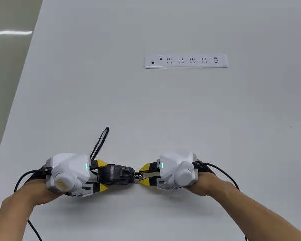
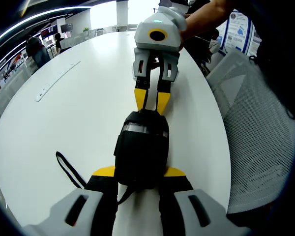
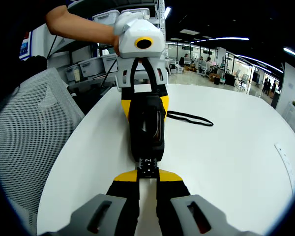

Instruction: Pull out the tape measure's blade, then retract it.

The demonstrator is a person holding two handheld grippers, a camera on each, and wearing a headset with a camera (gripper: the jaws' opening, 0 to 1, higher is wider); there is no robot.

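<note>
A black tape measure (image 1: pixel 117 173) lies on the white table (image 1: pixel 155 110) near its front edge, its black wrist strap (image 1: pixel 100 142) trailing away from it. My left gripper (image 1: pixel 101 176) is shut on the tape measure's case (image 2: pixel 141 147), yellow tips either side of it. Facing it from the right, my right gripper (image 1: pixel 144 174) is shut on the blade's end hook (image 3: pixel 147 166) right at the case mouth. Almost no blade is out. In the right gripper view the case (image 3: pixel 146 123) stands straight ahead with the left gripper (image 3: pixel 142 98) behind it. The left gripper view shows the right gripper (image 2: pixel 151 98) touching the case's front.
A white power strip (image 1: pixel 186 61) lies flat at the far middle of the table. The table's left edge (image 1: pixel 20 80) drops to the floor. A grey mesh chair (image 2: pixel 255 132) stands beside the table. Black cables (image 1: pixel 221 171) run back from both grippers.
</note>
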